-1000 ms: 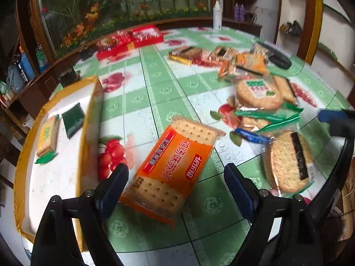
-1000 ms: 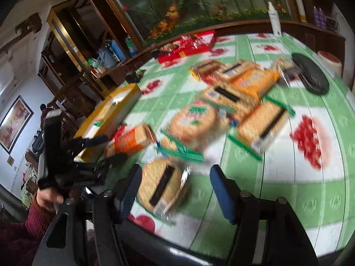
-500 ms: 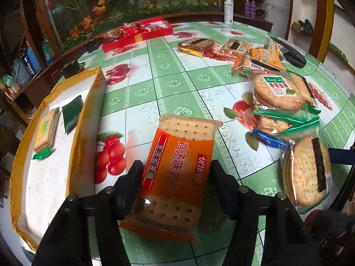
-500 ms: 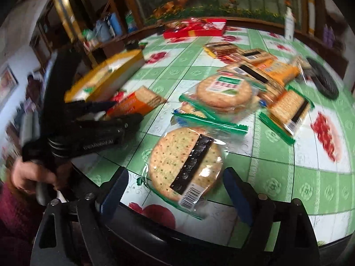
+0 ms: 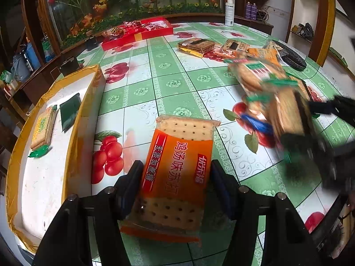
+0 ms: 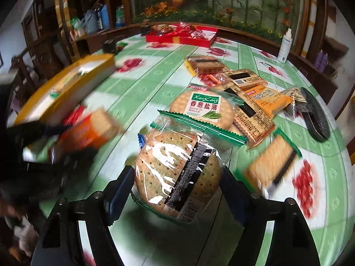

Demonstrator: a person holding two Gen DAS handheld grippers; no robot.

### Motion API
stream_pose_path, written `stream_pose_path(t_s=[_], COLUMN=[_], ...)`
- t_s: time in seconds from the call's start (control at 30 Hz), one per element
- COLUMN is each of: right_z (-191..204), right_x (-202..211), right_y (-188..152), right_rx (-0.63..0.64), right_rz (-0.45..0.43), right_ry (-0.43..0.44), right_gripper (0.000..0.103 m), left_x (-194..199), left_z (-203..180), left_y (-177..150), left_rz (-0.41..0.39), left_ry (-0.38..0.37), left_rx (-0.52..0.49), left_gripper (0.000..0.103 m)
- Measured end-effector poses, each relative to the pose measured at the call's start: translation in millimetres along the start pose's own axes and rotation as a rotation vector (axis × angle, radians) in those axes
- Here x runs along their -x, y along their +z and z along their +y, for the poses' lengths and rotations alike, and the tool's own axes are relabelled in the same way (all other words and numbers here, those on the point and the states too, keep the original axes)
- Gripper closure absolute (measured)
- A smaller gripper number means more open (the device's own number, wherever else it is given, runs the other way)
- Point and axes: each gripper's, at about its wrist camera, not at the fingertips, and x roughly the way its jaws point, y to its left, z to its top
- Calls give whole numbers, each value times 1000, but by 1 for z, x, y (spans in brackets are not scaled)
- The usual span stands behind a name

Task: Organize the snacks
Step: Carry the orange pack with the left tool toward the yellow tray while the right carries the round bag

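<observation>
Our left gripper (image 5: 175,177) pinches the orange soda-cracker pack (image 5: 177,170), long axis pointing away, with the yellow-rimmed tray (image 5: 75,133) at the frame's left, while our right gripper (image 6: 177,177) clamps a round cracker pack (image 6: 177,173).

Blur smears the right tool (image 5: 310,122) at the right edge of the left wrist view, and the round cracker pack (image 5: 286,115) it carries is streaked, its label unreadable. Same story from the right wrist view: the left tool (image 6: 33,137) at the left edge is a dark smudge, the orange cracker pack (image 6: 88,128) between its fingers just a streak of colour. The near end of that orange pack sits low between the fingers, its underside out of sight. The yellow-rimmed tray (image 5: 13,155) is cut off by the left edge. Far back, the red box (image 6: 182,37) holds wrappers too small to make out.
</observation>
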Motion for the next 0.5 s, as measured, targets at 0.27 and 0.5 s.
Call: stream_pose_path(t_s=[0.27,0.5], right_z=[-25,-33], right_x=[-29,-18], right_y=[9,-3], right_rx=[-167,-254], right_rz=[26,-27], right_ry=[164,273], right_gripper=[21,5], left_x=[-20,-25], left_z=[3,2], left_y=[25,30], left_rz=[28,17], left_ry=[-30,-49], left_rx=[51,79], left_gripper=[45,44])
